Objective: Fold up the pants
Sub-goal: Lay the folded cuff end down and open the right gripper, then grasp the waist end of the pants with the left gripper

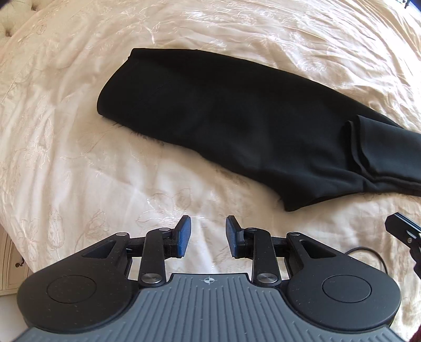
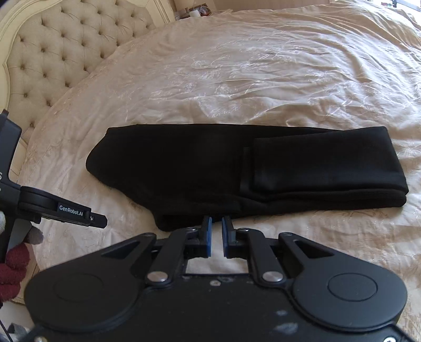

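Black pants (image 1: 223, 118) lie folded into a long band on the cream bedspread (image 1: 79, 163). In the right wrist view the pants (image 2: 184, 171) stretch left to right, with the leg ends (image 2: 323, 163) doubled back on top at the right. My left gripper (image 1: 209, 220) hovers over bare bedspread just short of the pants, open and empty. My right gripper (image 2: 216, 220) is at the pants' near edge, its blue pads a narrow gap apart with no cloth between them. A gloved hand (image 2: 13, 263) holds the left gripper (image 2: 79, 213) at the left.
A tufted cream headboard (image 2: 60, 47) curves round the bed's far left. Small items (image 2: 194, 10) stand beyond the bed at the back. A piece of pale furniture (image 1: 8, 263) shows past the bed's edge. The bedspread (image 2: 263, 79) is wrinkled behind the pants.
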Tool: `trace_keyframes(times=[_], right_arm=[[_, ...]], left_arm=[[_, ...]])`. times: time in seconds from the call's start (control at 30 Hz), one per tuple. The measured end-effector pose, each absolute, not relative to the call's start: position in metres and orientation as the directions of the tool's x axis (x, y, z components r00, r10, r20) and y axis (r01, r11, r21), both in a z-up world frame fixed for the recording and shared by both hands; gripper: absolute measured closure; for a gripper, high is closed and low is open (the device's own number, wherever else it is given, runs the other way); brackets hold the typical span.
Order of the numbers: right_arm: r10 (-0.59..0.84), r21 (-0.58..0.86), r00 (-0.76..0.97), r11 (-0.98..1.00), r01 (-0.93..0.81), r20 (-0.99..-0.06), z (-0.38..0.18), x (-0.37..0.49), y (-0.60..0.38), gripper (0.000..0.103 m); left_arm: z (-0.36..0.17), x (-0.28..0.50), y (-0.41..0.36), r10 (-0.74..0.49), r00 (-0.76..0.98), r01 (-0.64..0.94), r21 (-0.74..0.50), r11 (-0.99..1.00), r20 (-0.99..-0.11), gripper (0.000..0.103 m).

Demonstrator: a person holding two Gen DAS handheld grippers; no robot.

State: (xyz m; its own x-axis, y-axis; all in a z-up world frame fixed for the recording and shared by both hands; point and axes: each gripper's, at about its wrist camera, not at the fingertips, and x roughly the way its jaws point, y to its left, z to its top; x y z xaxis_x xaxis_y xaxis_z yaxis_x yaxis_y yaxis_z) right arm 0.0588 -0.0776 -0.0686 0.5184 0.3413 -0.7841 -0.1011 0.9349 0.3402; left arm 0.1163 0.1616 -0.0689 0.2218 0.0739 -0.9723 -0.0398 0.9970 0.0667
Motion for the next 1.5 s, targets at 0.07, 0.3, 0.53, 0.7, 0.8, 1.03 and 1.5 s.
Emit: trace_keyframes(times=[0.07,0.3,0.53,0.7,0.8,1.03,1.5], right_arm=[[0.322,0.329,0.517,0.941,-0.082,-0.793,-0.072,0.068,-0.063,0.092],[0.162,0.244,0.567,0.967,0.071,-0.808,-0.09,0.113,-0.032,0.092],[0.069,0.139,0.445,0.982,0.126,-0.893,-0.138,0.106,-0.005,0.091],[0.015,0.142,0.535,0.97,0.197,-0.845,-0.1,0.095,0.002,0.09],[0.054,0.185,0.558,0.966,0.181,-0.828,-0.088,0.097,0.014,0.09],[0.04,0.116,0.385,0.977,0.177,-0.922,-0.136,0.109,0.047,0.091],[0.05,0.105,0.342,0.984,0.146,-0.938,-0.144,0.126,0.051,0.093]], left_arm=[[-0.071,0.118,0.174,0.062,0.222,-0.021,0.059,0.998,-0.973,0.074],[-0.076,0.132,0.216,0.033,0.246,0.111,0.062,0.992,-0.969,0.074],[-0.082,0.154,0.256,-0.005,0.252,0.148,0.033,0.988,-0.968,0.074],[-0.088,0.174,0.281,-0.055,0.264,0.107,-0.028,0.994,-0.963,0.074],[-0.095,0.186,0.288,-0.081,0.251,0.086,-0.061,0.994,-0.965,0.074],[-0.106,0.204,0.299,-0.121,0.259,0.025,-0.119,0.993,-0.958,0.072],[-0.139,0.225,0.319,-0.201,0.245,-0.114,-0.235,0.965,-0.948,0.047]])
